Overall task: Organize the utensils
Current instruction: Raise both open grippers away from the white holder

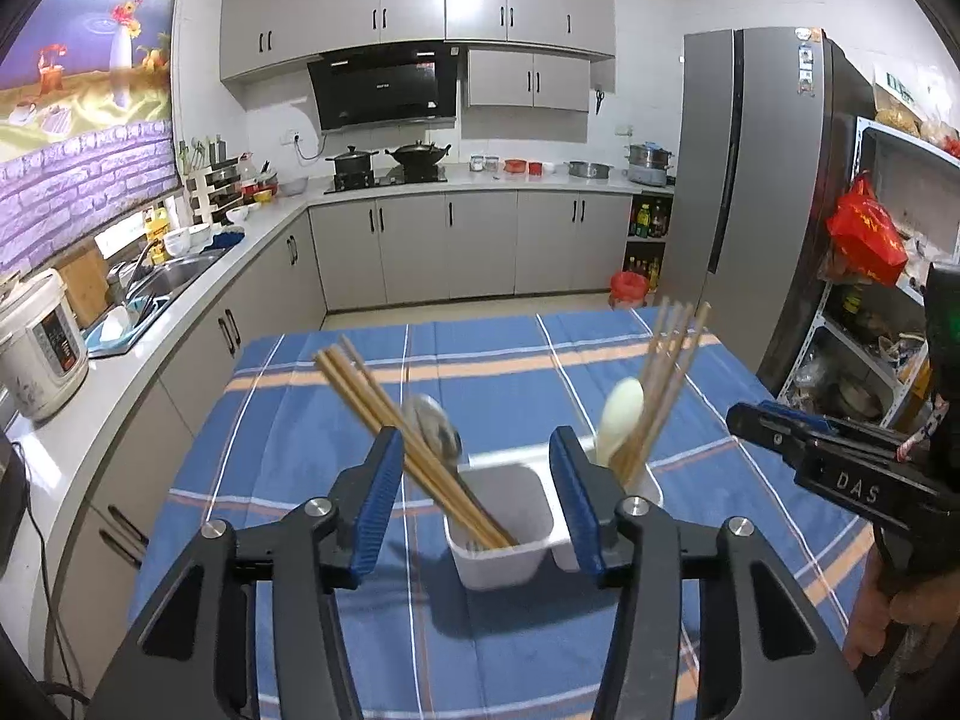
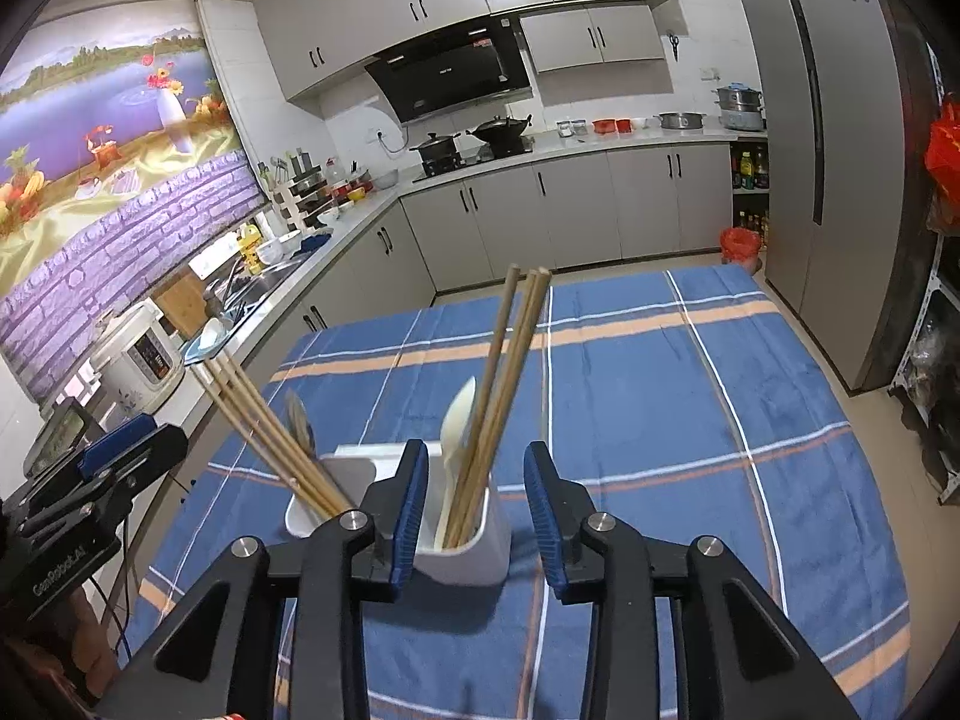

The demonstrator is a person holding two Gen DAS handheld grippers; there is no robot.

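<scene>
Here the white two-compartment holder (image 1: pixel 510 516) stands on the blue-striped worktop (image 1: pixel 336 432); chopsticks (image 1: pixel 384 408) in its left compartment lean up and far-left, those (image 2: pixel 498 396) in the right compartment stand nearly upright beside a pale spoon (image 2: pixel 456 420). The left tool (image 1: pixel 477 504) is spread, just above the left compartment. The right tool (image 2: pixel 477 516) is spread, empty, around the right compartment

Grey-cabinet kitchen (image 1: pixel 414 240), tall fridge (image 1: pixel 738 168)
</scene>
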